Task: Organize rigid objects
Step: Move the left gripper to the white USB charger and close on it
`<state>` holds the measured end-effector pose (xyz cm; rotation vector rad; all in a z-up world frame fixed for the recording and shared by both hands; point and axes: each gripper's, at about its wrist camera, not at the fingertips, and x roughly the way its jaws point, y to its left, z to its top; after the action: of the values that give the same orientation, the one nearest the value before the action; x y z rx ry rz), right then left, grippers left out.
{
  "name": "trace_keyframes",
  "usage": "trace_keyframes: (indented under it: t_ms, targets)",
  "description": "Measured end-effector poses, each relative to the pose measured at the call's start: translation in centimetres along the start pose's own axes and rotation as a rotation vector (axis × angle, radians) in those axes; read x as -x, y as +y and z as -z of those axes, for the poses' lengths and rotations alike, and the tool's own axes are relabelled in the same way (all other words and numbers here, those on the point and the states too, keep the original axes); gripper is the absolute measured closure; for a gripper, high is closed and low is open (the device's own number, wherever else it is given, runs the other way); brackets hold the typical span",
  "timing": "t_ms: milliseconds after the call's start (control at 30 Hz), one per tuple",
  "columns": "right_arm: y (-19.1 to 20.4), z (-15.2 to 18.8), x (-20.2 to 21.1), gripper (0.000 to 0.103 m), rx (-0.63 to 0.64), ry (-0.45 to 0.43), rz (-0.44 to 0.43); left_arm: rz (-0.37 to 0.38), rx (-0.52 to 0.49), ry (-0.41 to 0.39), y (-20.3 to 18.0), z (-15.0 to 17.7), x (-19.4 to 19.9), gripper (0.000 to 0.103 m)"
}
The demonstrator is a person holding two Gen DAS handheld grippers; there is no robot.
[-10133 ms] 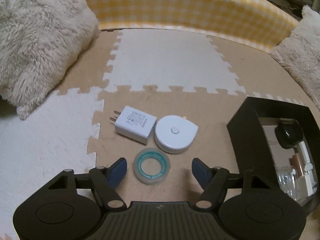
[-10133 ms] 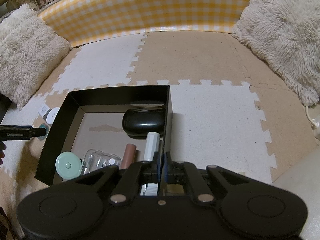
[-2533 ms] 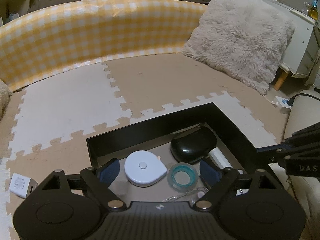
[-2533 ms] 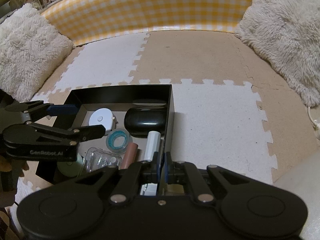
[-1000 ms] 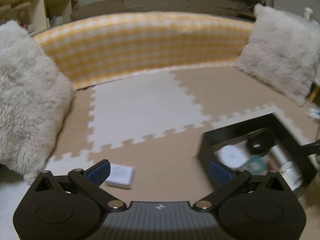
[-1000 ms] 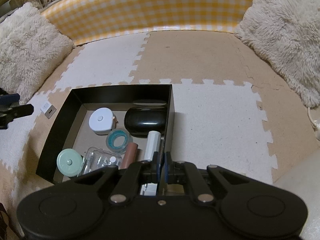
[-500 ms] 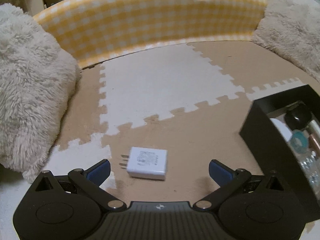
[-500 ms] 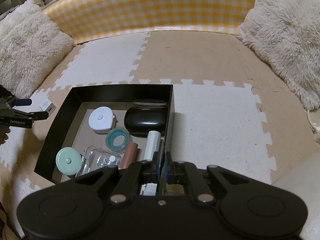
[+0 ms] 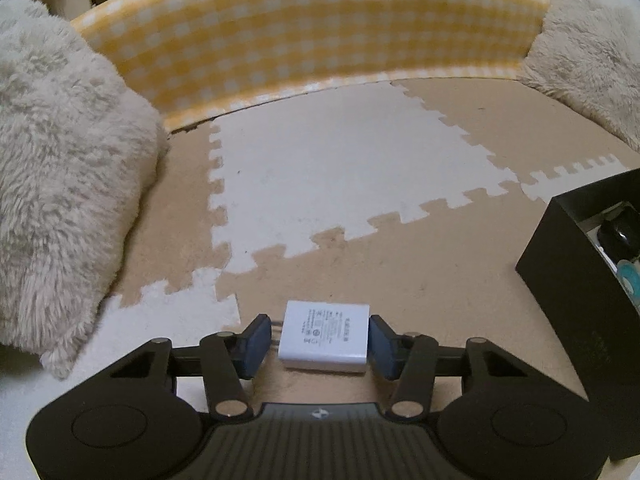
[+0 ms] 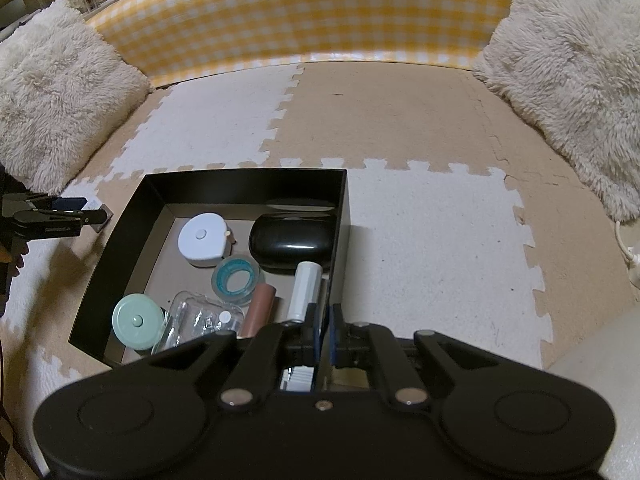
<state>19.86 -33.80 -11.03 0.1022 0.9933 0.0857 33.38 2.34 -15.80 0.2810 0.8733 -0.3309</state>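
**Left claw closing around the white charger on the floor mat**

My left claw (image 9: 319, 344) is low over the tan and white foam floor mat (image 9: 340, 168); its blue pads (image 9: 256, 340) sit either side of a white charger (image 9: 324, 340), and the jaws are closing; the right pad looks to be touching the charger's side, while a small gap shows on the left where the plug prongs stick out, so it is not yet clamped. The charger lies flat on a tan tile, just outside the black box (image 9: 576, 280), which stands to its right.

My right claw (image 10: 325, 334) is pinched together on the near right wall of that black box (image 10: 244, 180); inside the box I see a white round case (image 10: 202, 240), a roll of tape (image 10: 236, 278), a black case (image 10: 292, 242), a white tube (image 10: 304, 290), a brown tube (image 10: 258, 310), a mint round tin (image 10: 138, 320) and a clear plastic case (image 10: 200, 320); fluffy cushions (image 10: 568, 60) and a yellow checked bolster (image 10: 300, 16) border the mat.
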Motion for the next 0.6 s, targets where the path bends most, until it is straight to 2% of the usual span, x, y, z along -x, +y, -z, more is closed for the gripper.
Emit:
trace_keyframes:
  t_ms: [233,600]
  targets:
    - [0.0,0.0,0.0,0.098,0.001,0.0,0.0,-0.003,-0.017,0.006,-0.4,-0.1,0.1,0.056]
    - [0.1,0.0,0.0,0.098,-0.004,-0.001,-0.003,0.023,0.103,0.028,-1.5,-0.4,2.0,0.056]
